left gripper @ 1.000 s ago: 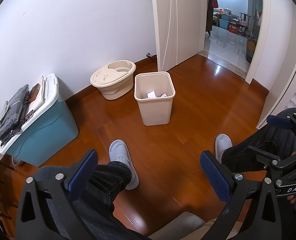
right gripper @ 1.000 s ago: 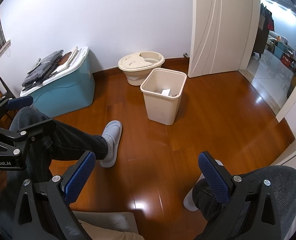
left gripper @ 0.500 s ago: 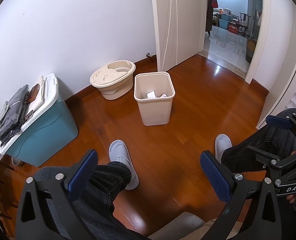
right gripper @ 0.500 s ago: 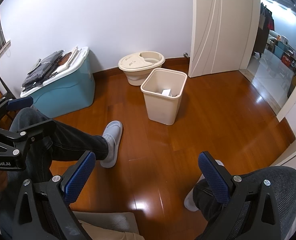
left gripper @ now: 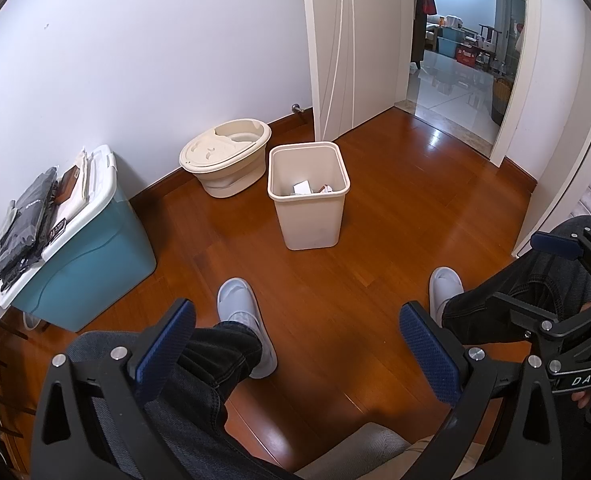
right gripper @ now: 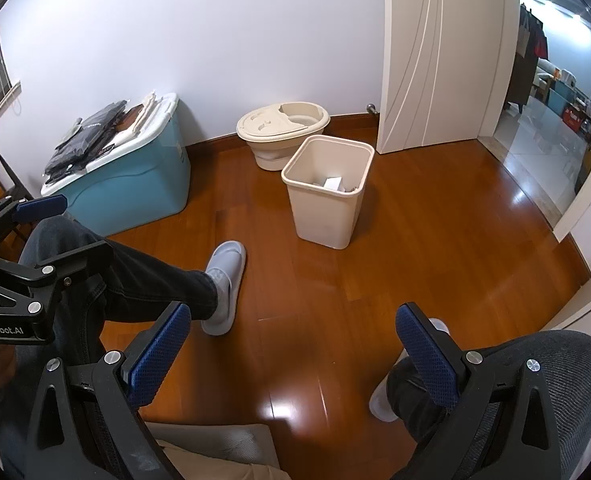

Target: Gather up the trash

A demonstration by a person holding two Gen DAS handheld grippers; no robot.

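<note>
A beige square trash bin [left gripper: 308, 196] stands on the wooden floor, also in the right wrist view [right gripper: 327, 192]. White paper scraps [left gripper: 302, 188] lie inside it, seen too in the right wrist view [right gripper: 333, 183]. My left gripper [left gripper: 295, 348] is open and empty, low over the person's knees, well short of the bin. My right gripper [right gripper: 291, 356] is open and empty at a similar distance. Each gripper shows at the edge of the other's view: the right one [left gripper: 567, 280] and the left one [right gripper: 23, 236].
A beige lidded tub [left gripper: 225, 156] sits by the wall behind the bin. A teal storage box [left gripper: 83, 248] with dark bags on its lid stands at left. The person's legs and grey slippers [left gripper: 243, 320] are in front. A white door [left gripper: 355, 40] opens to another room.
</note>
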